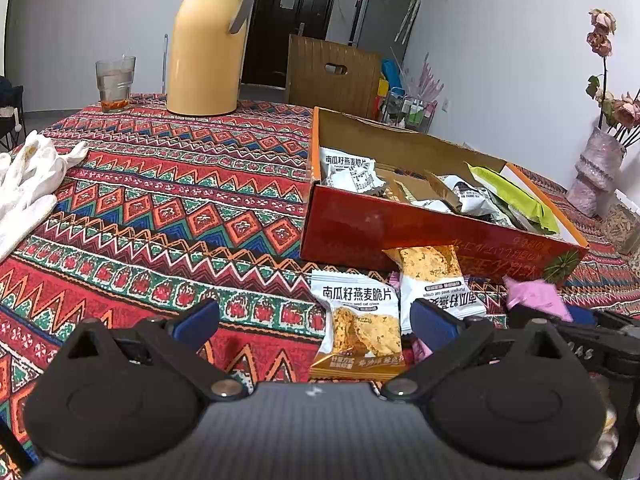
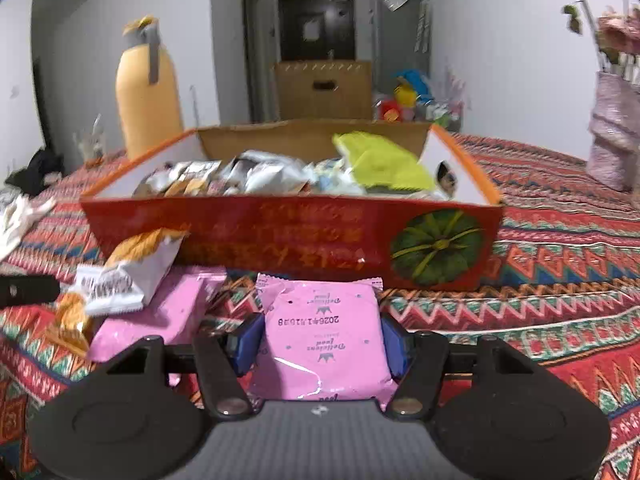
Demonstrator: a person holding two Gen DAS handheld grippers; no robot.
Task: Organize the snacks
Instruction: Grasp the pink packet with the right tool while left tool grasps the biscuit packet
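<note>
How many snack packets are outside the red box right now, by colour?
Pink packets: 2
White packets: 2
Total: 4

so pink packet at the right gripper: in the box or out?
Out. The pink packet lies on the tablecloth before the red box, between the right gripper pads.
</note>
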